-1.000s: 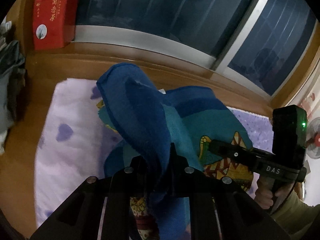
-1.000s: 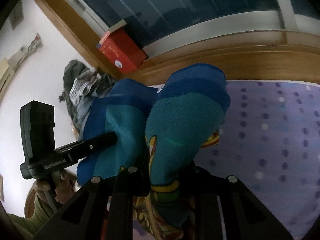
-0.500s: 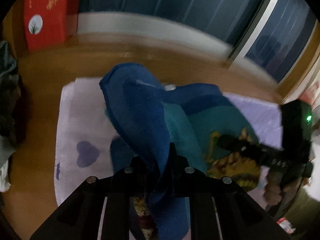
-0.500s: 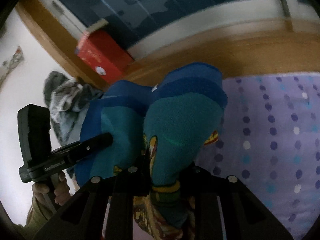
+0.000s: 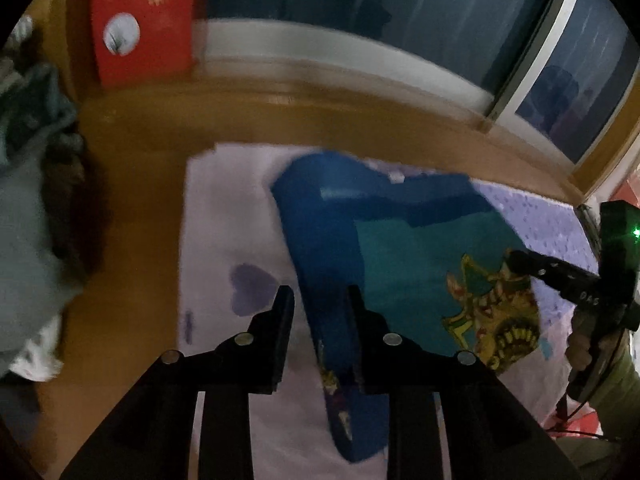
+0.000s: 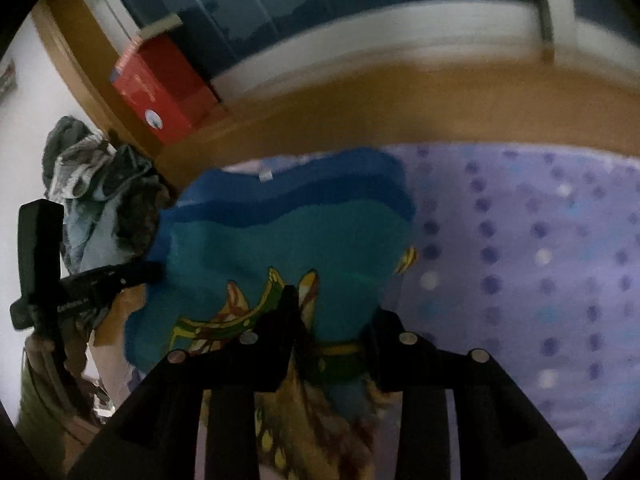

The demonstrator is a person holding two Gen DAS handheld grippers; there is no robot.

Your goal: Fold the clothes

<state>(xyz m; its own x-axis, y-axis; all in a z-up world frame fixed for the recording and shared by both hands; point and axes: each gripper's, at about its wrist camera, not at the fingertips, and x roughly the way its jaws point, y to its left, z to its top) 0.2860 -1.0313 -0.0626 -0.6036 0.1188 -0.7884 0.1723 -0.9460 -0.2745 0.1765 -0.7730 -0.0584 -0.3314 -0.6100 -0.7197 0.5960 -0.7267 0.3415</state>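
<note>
Spread wide, the left gripper (image 5: 318,302) holds nothing, a blue garment (image 5: 400,248) edge lying loose between its fingers on the purple sheet (image 5: 224,240); rightward, the right gripper (image 6: 334,312) likewise stands parted over the printed hem, probably letting the fold settle flat.

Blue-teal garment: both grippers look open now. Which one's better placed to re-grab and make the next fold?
Left, probably. The left gripper is open with the garment's blue edge strip between its fingers. The right gripper is open over the printed middle, not an edge.
</note>
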